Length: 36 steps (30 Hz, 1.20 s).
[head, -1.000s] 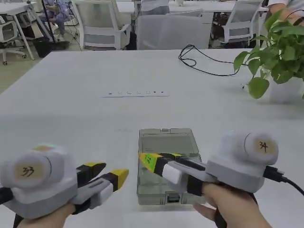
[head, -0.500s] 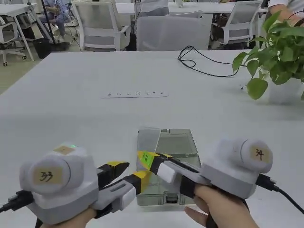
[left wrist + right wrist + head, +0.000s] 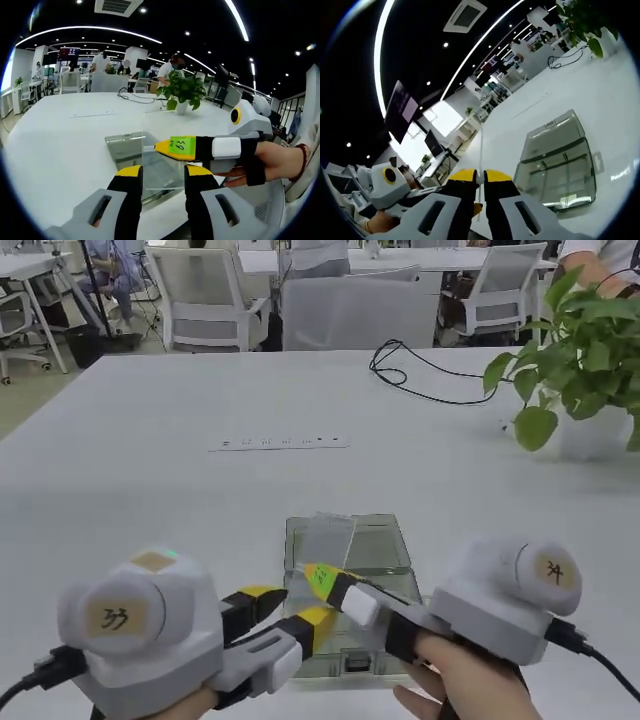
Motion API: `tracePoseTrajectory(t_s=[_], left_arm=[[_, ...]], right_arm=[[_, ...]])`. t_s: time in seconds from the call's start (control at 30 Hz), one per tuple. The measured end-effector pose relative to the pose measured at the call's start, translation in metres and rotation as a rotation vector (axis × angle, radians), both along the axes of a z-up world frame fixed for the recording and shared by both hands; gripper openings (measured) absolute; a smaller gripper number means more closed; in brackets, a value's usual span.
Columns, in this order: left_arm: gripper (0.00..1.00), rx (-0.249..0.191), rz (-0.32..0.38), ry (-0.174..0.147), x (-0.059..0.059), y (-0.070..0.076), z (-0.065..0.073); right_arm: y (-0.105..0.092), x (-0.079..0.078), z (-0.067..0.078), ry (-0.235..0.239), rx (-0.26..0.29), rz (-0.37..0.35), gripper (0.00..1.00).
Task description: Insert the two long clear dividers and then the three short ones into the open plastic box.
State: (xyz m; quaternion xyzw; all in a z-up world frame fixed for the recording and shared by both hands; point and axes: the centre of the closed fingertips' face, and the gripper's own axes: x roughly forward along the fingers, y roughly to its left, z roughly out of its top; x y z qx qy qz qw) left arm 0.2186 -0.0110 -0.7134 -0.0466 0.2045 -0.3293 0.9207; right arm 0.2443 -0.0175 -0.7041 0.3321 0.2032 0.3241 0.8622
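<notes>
— Divider (image 3: 330, 536) first: where do we have it?
— Pinched in the right gripper (image 3: 322, 578). Its jaws are closed on the lower part, and the clear sheet stands up from the tips. The open plastic box (image 3: 380, 519) lies under and just ahead of those tips.
— And the left gripper (image 3: 161, 172)?
— Jaws apart, with the sheet's near edge straight ahead between them. We cannot tell whether it touches.
— How should we expect it to handle?
— Light, thin and stiff, we judge, but slick and likely to pivot in a narrow pinch. We would take it near an edge with the left as well, one tong toward each end. We'd press gently, since hard clear plastic may crack or skate out.
</notes>
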Motion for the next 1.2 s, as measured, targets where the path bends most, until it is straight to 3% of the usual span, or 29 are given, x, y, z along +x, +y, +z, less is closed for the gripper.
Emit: tracePoseTrajectory(t_s=[0.2, 0.53, 0.6, 0.73, 0.87, 0.9, 1.0, 1.07, 1.1, 1.2], left_arm=[[0.31, -0.008, 0.002, 0.017, 0.000, -0.002, -0.001], [0.33, 0.040, -0.027, -0.002, 0.001, -0.007, -0.003], [0.35, 0.067, -0.040, -0.010, 0.000, -0.008, -0.005], [0.39, 0.112, -0.067, -0.027, -0.002, -0.009, -0.008], [0.46, 0.121, -0.085, -0.040, -0.003, -0.009, -0.009], [0.49, 0.120, -0.090, -0.051, -0.003, -0.010, -0.008], [0.57, 0.115, -0.101, -0.065, -0.003, -0.011, -0.007], [0.61, 0.162, -0.113, -0.083, -0.003, -0.009, -0.009], [0.63, 0.178, -0.118, -0.091, -0.003, -0.009, -0.009], [0.69, 0.163, -0.126, -0.112, -0.003, -0.011, -0.006]], right_arm=[[-0.003, 0.000, -0.002, 0.015, 0.009, -0.001, 0.07], [-0.006, 0.002, -0.004, 0.062, 0.032, -0.001, 0.07], [-0.009, 0.003, -0.007, 0.103, 0.030, -0.010, 0.07], [-0.017, 0.006, -0.013, 0.139, 0.005, -0.021, 0.07], [-0.024, 0.008, -0.019, 0.193, -0.003, -0.026, 0.07], [-0.026, 0.007, -0.023, 0.230, -0.019, -0.018, 0.07], [-0.032, 0.009, -0.027, 0.281, -0.029, -0.015, 0.07], [-0.037, 0.010, -0.029, 0.315, -0.045, -0.011, 0.07], [-0.040, 0.011, -0.032, 0.342, -0.061, -0.013, 0.07], [-0.046, 0.010, -0.039, 0.393, -0.113, -0.001, 0.07]])
